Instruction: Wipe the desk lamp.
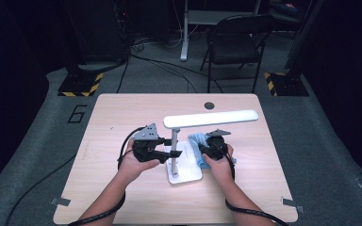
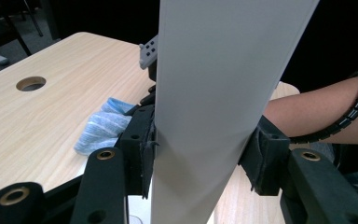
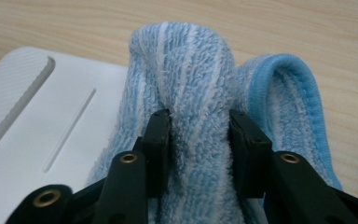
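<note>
At the near middle of the bench [image 1: 122, 113], the white lamp's post [image 2: 214, 102] was clamped upright by the left hand-held gripper [image 1: 172, 153], while the blue cloth [image 3: 191, 93], draped over the right edge of the lamp base [image 3: 51, 121], was pinched by the right hand-held gripper [image 3: 198, 140].

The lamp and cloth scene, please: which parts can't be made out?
- Lamp base: high view, partly covered by the left tongs and blue cloth.
- Lamp post: left gripper view, cut off top and bottom.
- Cloth's lower part: right gripper view, behind the right tongs.
</note>
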Action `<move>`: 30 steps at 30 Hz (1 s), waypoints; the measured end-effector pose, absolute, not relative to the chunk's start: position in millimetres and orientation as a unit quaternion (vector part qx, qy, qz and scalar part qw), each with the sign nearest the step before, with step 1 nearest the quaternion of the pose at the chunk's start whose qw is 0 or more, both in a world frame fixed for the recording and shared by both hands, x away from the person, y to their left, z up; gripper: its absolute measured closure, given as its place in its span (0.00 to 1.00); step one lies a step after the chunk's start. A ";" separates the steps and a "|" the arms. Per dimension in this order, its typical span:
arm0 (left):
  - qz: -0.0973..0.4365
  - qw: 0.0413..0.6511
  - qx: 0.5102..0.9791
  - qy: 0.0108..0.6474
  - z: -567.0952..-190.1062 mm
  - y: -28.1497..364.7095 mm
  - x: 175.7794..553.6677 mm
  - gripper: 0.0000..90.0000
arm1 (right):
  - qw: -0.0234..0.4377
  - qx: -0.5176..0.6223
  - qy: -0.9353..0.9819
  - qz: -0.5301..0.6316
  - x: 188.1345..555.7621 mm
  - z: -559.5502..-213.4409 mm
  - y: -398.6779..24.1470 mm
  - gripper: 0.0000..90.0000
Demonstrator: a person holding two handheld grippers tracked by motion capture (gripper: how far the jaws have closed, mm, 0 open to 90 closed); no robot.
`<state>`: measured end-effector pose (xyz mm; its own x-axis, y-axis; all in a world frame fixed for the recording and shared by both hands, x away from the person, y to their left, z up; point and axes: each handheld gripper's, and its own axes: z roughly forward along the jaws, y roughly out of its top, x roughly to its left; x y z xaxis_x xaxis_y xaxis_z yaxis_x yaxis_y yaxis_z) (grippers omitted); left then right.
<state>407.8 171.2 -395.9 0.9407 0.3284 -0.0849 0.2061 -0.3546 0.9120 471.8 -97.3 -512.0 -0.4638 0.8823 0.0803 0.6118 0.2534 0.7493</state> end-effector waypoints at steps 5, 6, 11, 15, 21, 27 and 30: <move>0.057 0.545 0.820 0.164 -396.1 171.2 407.9 0.57 | 0.190 0.486 0.769 0.369 475.5 -514.1 -91.5 0.70; 0.058 0.545 0.820 0.163 -396.2 171.0 407.9 0.57 | 0.190 0.486 0.769 0.369 475.5 -514.1 -91.5 0.70; 0.063 0.544 0.820 0.168 -396.6 169.8 405.9 0.57 | 0.192 0.461 0.788 0.360 464.8 -513.2 -88.3 0.76; 0.063 0.545 0.819 0.169 -397.1 171.5 405.2 0.57 | 0.174 0.455 0.795 0.362 444.4 -511.5 -89.7 0.77; 0.070 0.547 0.817 0.169 -398.0 173.0 404.2 0.57 | 0.142 0.431 0.811 0.368 403.9 -510.0 -104.0 0.77; 0.058 0.549 0.817 0.167 -398.3 173.8 405.6 0.57 | 0.139 0.421 0.819 0.364 385.8 -509.5 -107.7 0.76; 0.052 0.554 0.814 0.166 -399.4 175.3 407.1 0.57 | 0.142 0.420 0.816 0.371 390.2 -511.3 -107.6 0.76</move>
